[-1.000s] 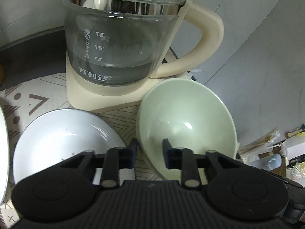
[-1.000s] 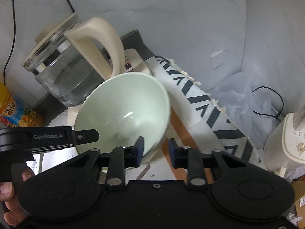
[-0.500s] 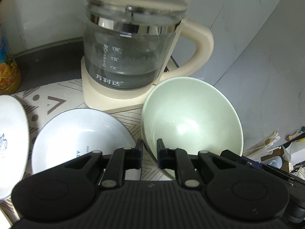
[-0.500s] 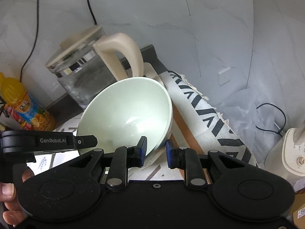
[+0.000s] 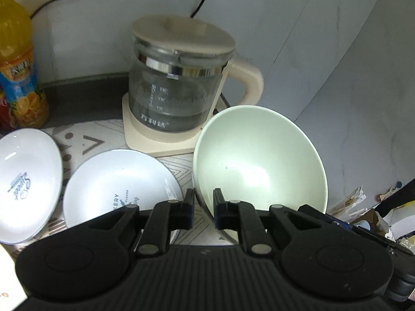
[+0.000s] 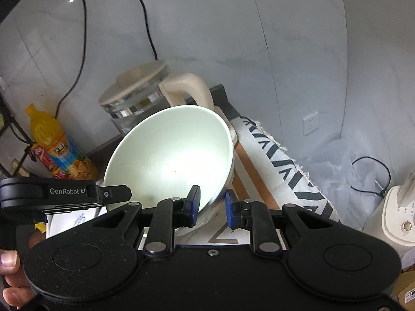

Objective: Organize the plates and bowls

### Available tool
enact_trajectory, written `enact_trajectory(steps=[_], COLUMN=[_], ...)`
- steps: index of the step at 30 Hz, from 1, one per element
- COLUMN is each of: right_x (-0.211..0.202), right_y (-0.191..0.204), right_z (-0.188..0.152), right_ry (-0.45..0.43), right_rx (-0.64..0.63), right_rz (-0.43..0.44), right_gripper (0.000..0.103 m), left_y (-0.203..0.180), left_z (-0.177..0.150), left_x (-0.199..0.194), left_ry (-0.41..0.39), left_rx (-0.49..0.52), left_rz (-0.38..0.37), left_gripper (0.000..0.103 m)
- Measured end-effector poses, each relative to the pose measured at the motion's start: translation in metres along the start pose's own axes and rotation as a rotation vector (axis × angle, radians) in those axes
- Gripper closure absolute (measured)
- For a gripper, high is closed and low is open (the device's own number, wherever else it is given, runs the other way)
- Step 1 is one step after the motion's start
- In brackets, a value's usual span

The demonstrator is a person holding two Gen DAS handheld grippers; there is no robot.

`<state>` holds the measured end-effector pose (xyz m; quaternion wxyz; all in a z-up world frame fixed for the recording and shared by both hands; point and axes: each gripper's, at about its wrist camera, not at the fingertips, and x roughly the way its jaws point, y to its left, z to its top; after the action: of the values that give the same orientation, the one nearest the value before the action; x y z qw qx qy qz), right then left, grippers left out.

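Pale green glaze marks the bowl [image 5: 259, 160] that both tools carry: the left gripper [image 5: 203, 208] is clamped on its near rim from one side, and the right gripper [image 6: 212, 206] pinches the rim on the opposite side, one pad inside and one outside. The bowl hangs tilted, clear of the patterned mat [image 5: 179, 165], in front of the glass kettle [image 5: 179, 90]. Two white plates [image 5: 116, 181] lie on the bench to the left, close together, with a juice bottle [image 5: 18, 64] behind them. The step in hand looks like the carry of the lifted bowl. Next, I judge, it must travel level to its place, both grips kept firm, and clear the kettle handle and plates.
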<state>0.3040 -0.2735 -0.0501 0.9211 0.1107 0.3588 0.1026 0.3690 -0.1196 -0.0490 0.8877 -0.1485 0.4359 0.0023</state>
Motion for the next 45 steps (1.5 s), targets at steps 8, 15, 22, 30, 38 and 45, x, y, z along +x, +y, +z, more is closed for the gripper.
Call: enact_trajectory(steps=[8, 15, 22, 30, 38, 45], right_x=[-0.029, -0.049, -0.063, -0.075, -0.078, -0.074], right_y=[0.007, 0.012, 0.021, 0.033, 0.044, 0.052], right_z=[-0.006, -0.014, -0.026, -0.039, -0.053, -0.066], right_ry=[-0.045, -0.062, -0.060, -0.052, -0.015, 0.023], right_rx=[-0.014, -0.033, -0.060, -0.098, -0.145, -0.158], right_rz=[0.038, 0.064, 0.095, 0.129, 0.142, 0.150], right_gripper=[0.083, 0.083, 0.083, 0.083, 0.083, 0.083], left_y=[0.003, 0.002, 0.007, 0.015, 0.029, 0.042], left_z=[-0.009, -0.023, -0.043, -0.065, -0.084, -0.098], left_x=[-0.036, -0.063, -0.086, -0.106, -0.117, -0.118], left_ry=[-0.053, -0.088, -0.109, -0.122, -0.110, -0.076], left_rx=[-0.029, -0.043, -0.067, -0.094, -0.143, -0.162], left_rz=[-0.001, 0.006, 0.027, 0.059, 0.068, 0.086], left_gripper=[0.091, 0.091, 0.091, 0.090, 0.090, 0.090])
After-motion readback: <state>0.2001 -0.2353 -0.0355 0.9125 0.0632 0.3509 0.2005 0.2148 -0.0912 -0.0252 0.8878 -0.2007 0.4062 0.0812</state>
